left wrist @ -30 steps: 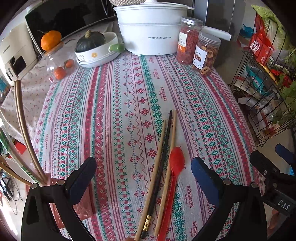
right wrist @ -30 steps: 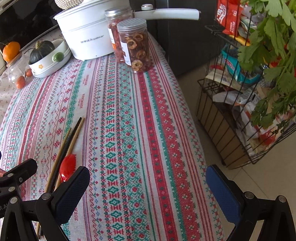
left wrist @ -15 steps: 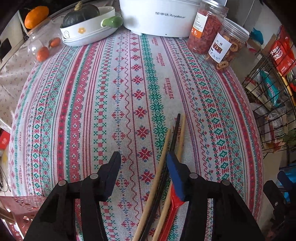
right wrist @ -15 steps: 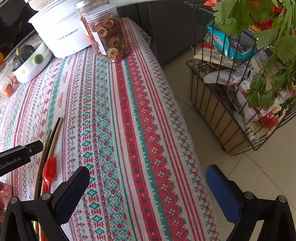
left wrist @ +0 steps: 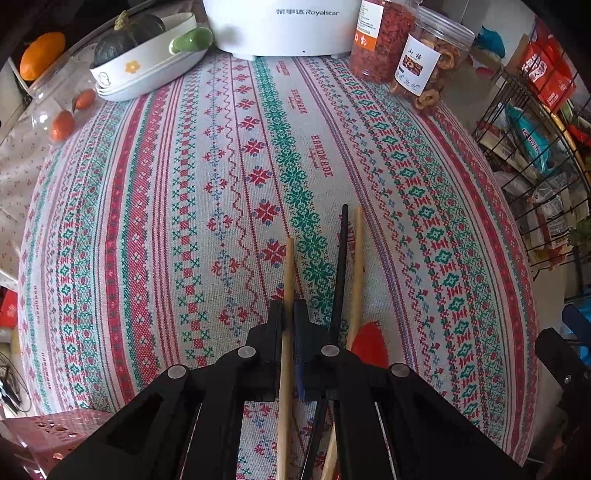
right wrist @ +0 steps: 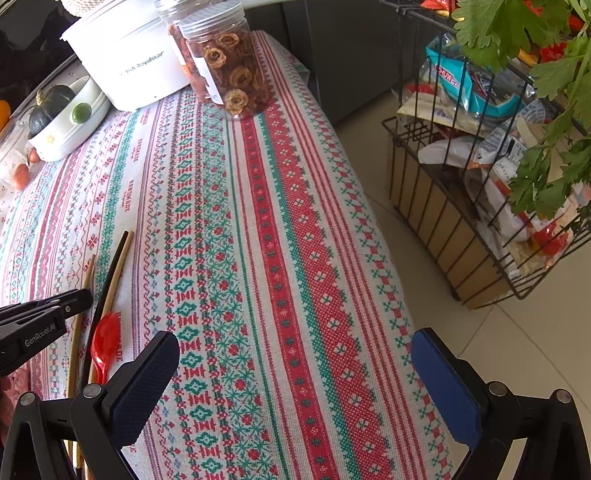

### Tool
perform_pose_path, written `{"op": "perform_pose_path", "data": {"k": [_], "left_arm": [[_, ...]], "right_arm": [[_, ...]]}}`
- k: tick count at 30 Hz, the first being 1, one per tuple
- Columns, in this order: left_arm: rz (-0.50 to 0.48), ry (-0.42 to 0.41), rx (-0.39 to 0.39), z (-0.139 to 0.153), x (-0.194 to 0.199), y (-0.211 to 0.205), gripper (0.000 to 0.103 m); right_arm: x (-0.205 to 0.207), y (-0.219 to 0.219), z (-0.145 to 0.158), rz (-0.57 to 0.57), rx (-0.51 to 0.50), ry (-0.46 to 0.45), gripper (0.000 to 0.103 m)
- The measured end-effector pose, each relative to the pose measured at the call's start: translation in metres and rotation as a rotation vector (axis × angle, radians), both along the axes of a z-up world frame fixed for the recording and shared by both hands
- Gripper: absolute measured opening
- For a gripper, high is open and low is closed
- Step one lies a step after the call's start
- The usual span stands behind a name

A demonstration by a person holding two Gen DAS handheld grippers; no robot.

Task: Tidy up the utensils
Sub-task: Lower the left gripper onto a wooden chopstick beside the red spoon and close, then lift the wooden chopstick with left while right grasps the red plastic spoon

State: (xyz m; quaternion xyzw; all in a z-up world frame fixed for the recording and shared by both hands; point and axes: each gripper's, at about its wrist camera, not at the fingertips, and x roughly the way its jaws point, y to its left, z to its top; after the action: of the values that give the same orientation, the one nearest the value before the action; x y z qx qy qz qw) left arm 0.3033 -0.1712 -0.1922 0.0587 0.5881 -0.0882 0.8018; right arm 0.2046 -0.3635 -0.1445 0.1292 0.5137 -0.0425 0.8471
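Left wrist view: left hand-held gripper [left wrist: 289, 314] jaws just closed, now pinching wooden chopstick [left wrist: 288, 269] near its middle, tip pointing to 12 o'clock over patterned cloth of bench [left wrist: 147, 206]. Black chopstick [left wrist: 340, 266] and second wooden chopstick [left wrist: 356, 266] flat on cloth just at 3 o'clock of the pinched one, lying side by side, apparently touching. Red spoon [left wrist: 365, 341] at 4 o'clock of the jaws, bowl visible, handle hidden behind gripper frame. Along far bench edge at 12 o'clock: white cooker [left wrist: 284, 26]; at 1 o'clock two clear jars [left wrist: 424, 70] of dried fruit; at 11 o'clock white dish [left wrist: 147, 70] holding dark green squash [left wrist: 129, 33]. Wire rack [left wrist: 535, 147] with packets off the bench at 3 o'clock.

Right wrist view: right hand-held gripper [right wrist: 295, 373] spread wide, nothing between pads, hovering over bench near its 3 o'clock edge. Left unit seen at 9 o'clock, clamped on the leftmost wooden stick. Spoon [right wrist: 103, 339] and the other two sticks just beside it at 8 o'clock of frame. Green leaves [right wrist: 535, 74] at 2 o'clock above rack.
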Motion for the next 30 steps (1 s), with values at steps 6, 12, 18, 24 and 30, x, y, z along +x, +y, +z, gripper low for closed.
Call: {"op": "perform_pose_path", "data": {"k": [6,12,18,24,30], "left_arm": [[-0.047,-0.071,-0.035,0.027,-0.031,0.005,0.006],[-0.098,-0.16,-0.093,0.073,-0.072,0.021,0.006],[-0.13,-0.24,-0.153,0.115,-0.116,0.047,0.006],[-0.142,-0.32,-0.207,0.138,-0.155,0.084,0.006],[-0.13,-0.358,-0.249,0.152,-0.172,0.108,0.005]], "right_arm": [[0.001,0.009,0.002,0.022,-0.006,-0.003,0.103],[0.002,0.03,0.002,0.071,0.007,-0.001,0.103],[0.005,0.061,-0.005,0.149,0.026,0.023,0.103],[0.014,0.086,-0.021,0.191,0.127,0.092,0.095],[0.026,0.109,-0.033,0.221,0.12,0.12,0.077]]}}
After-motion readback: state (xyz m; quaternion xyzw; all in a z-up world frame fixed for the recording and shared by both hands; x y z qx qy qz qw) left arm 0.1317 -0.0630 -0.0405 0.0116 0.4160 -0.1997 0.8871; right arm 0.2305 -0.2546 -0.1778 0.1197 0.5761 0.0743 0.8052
